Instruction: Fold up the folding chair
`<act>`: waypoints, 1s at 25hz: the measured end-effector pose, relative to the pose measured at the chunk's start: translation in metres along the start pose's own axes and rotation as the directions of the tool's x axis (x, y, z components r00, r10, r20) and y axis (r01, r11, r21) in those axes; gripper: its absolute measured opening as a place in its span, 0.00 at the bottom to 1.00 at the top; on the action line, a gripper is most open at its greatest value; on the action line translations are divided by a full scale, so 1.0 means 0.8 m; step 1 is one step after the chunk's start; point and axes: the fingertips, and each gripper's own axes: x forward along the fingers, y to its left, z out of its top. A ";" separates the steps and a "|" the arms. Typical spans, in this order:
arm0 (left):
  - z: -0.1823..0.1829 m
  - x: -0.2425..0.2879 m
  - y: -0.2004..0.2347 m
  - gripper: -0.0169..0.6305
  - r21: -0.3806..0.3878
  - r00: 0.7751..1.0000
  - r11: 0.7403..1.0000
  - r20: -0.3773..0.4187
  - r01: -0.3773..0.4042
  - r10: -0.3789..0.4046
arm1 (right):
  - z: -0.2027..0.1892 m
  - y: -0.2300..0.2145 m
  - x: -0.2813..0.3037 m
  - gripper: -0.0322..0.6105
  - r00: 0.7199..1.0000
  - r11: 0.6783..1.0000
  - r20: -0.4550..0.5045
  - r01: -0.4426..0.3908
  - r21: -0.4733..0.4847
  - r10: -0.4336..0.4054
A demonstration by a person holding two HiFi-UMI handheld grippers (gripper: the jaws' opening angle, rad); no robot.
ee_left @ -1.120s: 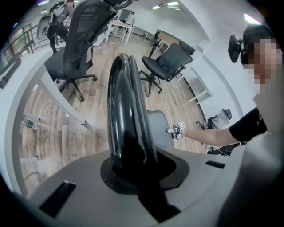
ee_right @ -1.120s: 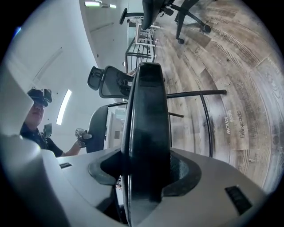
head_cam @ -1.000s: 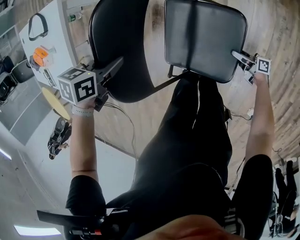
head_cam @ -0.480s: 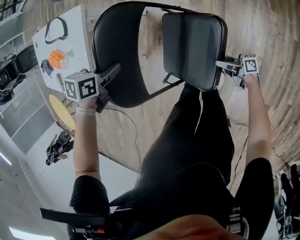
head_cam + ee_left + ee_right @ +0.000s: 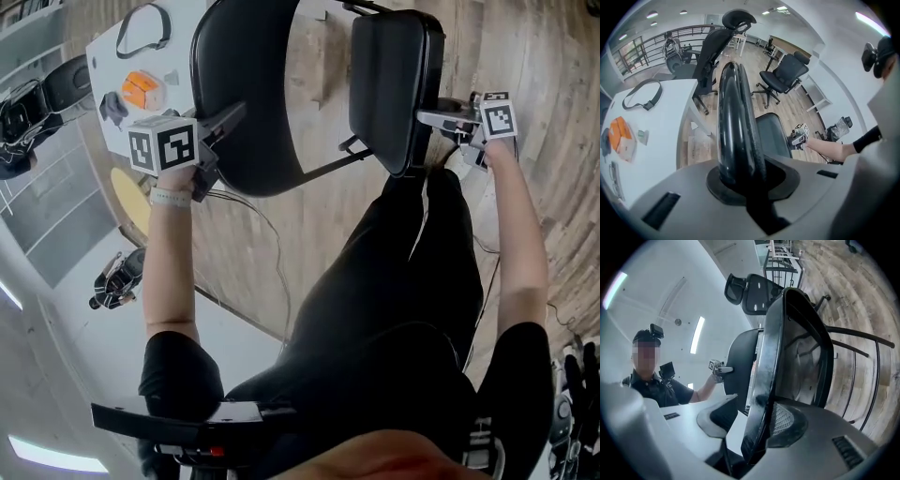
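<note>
An open office: swivel chairs (image 5: 785, 75), white desks (image 5: 658, 136), plank floor (image 5: 797, 110).

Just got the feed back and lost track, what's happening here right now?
A person is folding the folding chair. The left hand-held gripper is clamped on the edge of the backrest. The right hand-held gripper has the edge of the seat between its jaws, which are closing. The seat is tipped up almost on edge, with a gap between it and the backrest, so it is not yet folded flat.
</note>
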 end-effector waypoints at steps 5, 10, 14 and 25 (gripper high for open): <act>-0.015 -0.019 0.043 0.11 -0.012 1.000 1.000 0.004 0.010 -0.010 | 0.006 -0.004 0.067 0.26 0.997 0.998 -0.060 0.048 -0.039 -0.051; -0.022 -0.025 0.059 0.11 -0.010 1.000 1.000 0.013 0.012 -0.011 | 0.011 -0.005 0.105 0.21 0.996 0.999 -0.066 0.053 -0.006 -0.053; -0.023 -0.030 0.061 0.11 -0.003 1.000 1.000 0.015 0.009 -0.009 | 0.014 0.001 0.139 0.21 0.997 0.997 -0.051 0.067 0.046 -0.065; -0.033 -0.069 0.112 0.11 -0.008 1.000 1.000 0.006 -0.023 0.023 | 0.039 0.002 0.299 0.21 0.999 0.992 0.041 0.016 0.127 -0.021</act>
